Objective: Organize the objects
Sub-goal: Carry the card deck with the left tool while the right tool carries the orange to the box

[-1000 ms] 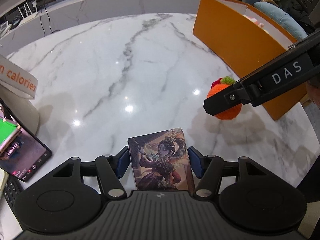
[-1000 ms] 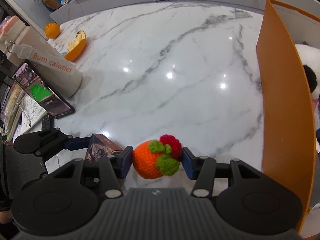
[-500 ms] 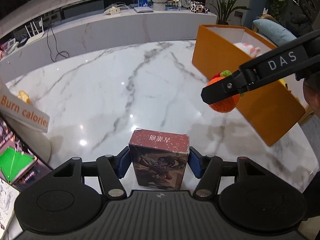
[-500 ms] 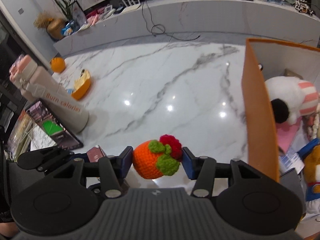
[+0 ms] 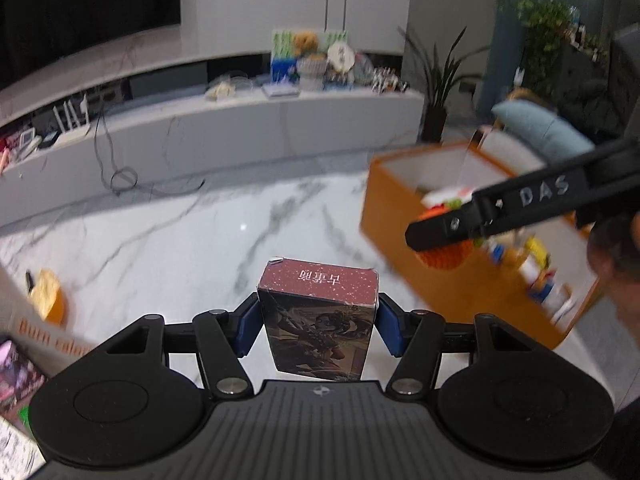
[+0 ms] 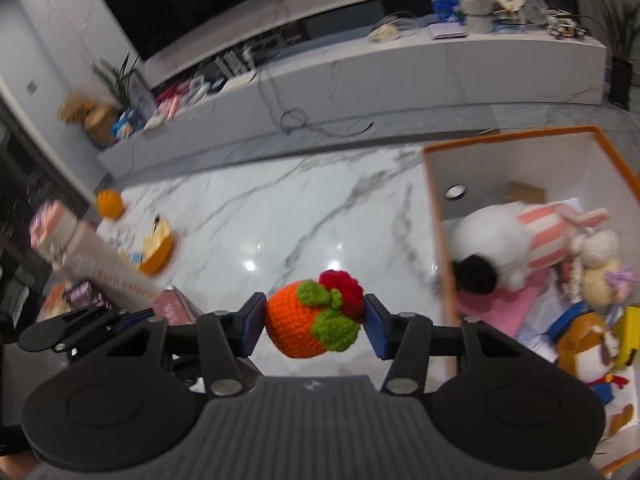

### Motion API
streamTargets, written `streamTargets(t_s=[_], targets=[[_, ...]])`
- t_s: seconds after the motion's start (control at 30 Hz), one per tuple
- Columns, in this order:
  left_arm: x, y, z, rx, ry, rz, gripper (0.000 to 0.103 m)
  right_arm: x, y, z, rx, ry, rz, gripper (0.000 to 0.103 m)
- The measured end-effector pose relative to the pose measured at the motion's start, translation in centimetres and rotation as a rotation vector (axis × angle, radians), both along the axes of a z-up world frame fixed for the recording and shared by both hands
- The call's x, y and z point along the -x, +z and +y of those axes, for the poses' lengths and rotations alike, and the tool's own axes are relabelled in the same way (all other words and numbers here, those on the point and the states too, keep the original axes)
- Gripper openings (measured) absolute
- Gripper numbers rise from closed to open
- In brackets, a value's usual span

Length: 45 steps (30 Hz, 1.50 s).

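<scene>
White marble table (image 6: 304,208) across the scene, veined grey, bearing all else. At right, open orange storage box (image 6: 434,216) with white inner walls, crowded inside: large white plush with pink-striped part (image 6: 516,236) on a pink sheet, cream knitted doll (image 6: 598,268) beside it, brown plush toy (image 6: 584,344) nearer, small round dark item on the bare far floor of the box. At far left, pale bottle lettered "Burn calories" (image 6: 92,264) lying tilted, with peeled orange halves (image 6: 158,250) just beyond it and a whole orange (image 6: 109,203) farther off. Left gripper (image 5: 318,326) clenched on upright card box (image 5: 318,320), dark red top with printed characters, illustrated figure on the near face, raised off the table. Right gripper (image 6: 315,320) clenched on crocheted orange (image 6: 306,326) with green leaves and a red tuft, held above the table near the left wall of the box; from the left wrist view, same toy (image 5: 450,256) overlapping the box's near rim.
</scene>
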<state>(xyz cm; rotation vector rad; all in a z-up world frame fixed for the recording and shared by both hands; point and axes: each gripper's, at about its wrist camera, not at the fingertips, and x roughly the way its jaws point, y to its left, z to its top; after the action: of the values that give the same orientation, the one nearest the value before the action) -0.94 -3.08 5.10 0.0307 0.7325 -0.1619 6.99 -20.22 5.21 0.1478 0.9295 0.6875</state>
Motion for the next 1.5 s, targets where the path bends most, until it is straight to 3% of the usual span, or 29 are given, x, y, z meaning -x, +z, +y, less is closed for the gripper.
streamTargets(t_s=[0.27,0.9,1.03,1.23,1.4,1.5], targets=[[-1.9,2.1,-4.4,0.087,-0.061,-0.087,0.069,-1.7,0.5,-4.9,-0.015,-0.123,0.002,0.054],[-4.4,-0.2,-10.6,0.186,-0.168,-0.091,0.069,-3.1,-1.2,-12.2,0.089,-0.249,0.053,0.055],[-4.6,-0.4,-11.4,0.244,-0.193,-0.102,0.069,-3.5,-1.5,-13.6,0.091,-0.277,0.057,0.055],[-5.4,-2.0,-13.5,0.202,-0.234,-0.042,0.069,-3.8,-2.4,-14.7,0.117,-0.285,0.076,0.055],[-6.0,-4.1,-15.2,0.092,-0.235,0.028,0.069,-4.0,-4.1,-13.8,0.178,-0.254,0.098,0.055],[-6.3,-4.8,-15.8,0.075,-0.231,0.049,0.069,-4.0,-4.6,-13.1,0.208,-0.236,0.098,0.055]])
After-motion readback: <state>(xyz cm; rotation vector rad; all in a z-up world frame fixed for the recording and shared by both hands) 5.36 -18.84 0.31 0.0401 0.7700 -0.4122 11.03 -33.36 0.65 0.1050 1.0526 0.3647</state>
